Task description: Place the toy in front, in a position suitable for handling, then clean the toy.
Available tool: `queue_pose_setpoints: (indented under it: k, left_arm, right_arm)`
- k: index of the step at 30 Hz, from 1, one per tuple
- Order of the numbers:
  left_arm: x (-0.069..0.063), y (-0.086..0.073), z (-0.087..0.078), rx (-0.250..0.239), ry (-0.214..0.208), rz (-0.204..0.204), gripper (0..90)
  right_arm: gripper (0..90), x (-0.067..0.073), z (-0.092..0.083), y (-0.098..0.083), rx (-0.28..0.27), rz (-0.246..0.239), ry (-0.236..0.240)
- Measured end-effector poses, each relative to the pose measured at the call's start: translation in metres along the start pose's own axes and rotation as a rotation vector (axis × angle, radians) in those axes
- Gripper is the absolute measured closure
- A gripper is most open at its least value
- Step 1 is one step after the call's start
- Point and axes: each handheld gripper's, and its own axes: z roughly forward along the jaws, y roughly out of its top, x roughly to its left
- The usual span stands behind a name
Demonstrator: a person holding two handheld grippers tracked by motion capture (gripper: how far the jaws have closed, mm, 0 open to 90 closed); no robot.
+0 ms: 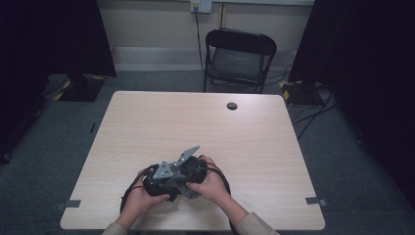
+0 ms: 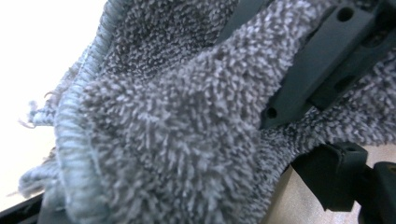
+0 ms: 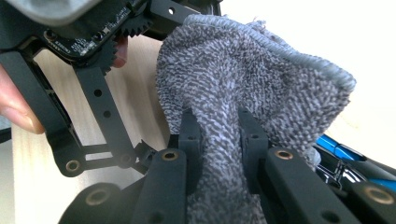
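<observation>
From the high view, you hold both grippers close together near your edge of the pale wooden table (image 1: 147,122); your left gripper (image 1: 159,183) and your right gripper (image 1: 191,176) all but touch, each topped by a grey three-cornered plate; a black folding chair (image 1: 240,54) stands beyond the far edge, and the cloth is hidden under your hands here.

In the left gripper view, a grey looped terry cloth with a stitched pale hem (image 2: 177,135) bunches right against the lens; a black jaw of the other gripper (image 2: 322,60) crosses it at upper right; whether your left jaws press on the cloth you cannot tell from this picture.

In the right gripper view, your right gripper (image 3: 218,135) has its two black jaws drawn close, pinching a fold of the same cloth (image 3: 252,79) between the pads; the rest billows up above them; your left gripper's black frame (image 3: 100,102) sits just beside it, fingers (image 3: 16,107) wrapped round it.
</observation>
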Motion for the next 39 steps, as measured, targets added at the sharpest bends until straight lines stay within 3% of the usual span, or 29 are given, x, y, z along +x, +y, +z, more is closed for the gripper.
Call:
queue_pose_setpoints:
  k: [11, 18, 23, 29, 32, 35, 39]
  left_arm:
    - [0.000, 0.000, 0.000, 0.002, 0.000, -0.003, 23.6]
    - [0.000, 0.000, 0.000, 0.001, 0.000, -0.003, 23.6]
    - [-0.001, 0.000, 0.000, 0.001, 0.001, -0.003, 23.7]
    - [0.000, 0.000, 0.000, 0.001, 0.000, -0.003, 23.6]
    - [0.000, 0.000, 0.000, 0.002, 0.000, -0.004, 23.6]
    - [0.000, 0.000, 0.000, -0.001, -0.002, -0.004, 23.6]
    - [0.000, 0.000, 0.000, 0.001, -0.001, -0.004, 23.5]
  right_arm:
    - [76.4, -0.014, -0.015, -0.008, -0.026, 0.040, -0.032]
    - [76.4, -0.031, -0.033, -0.019, -0.006, 0.062, -0.117]
    - [76.4, -0.045, -0.043, -0.030, -0.020, 0.111, -0.126]
    - [76.4, -0.053, -0.052, -0.034, 0.013, 0.103, -0.184]
    - [76.4, -0.064, -0.057, -0.043, 0.003, 0.154, -0.189]
    - [76.4, -0.067, -0.060, -0.047, 0.011, 0.160, -0.206]
    - [76.4, -0.067, -0.066, -0.046, -0.017, 0.174, -0.187]
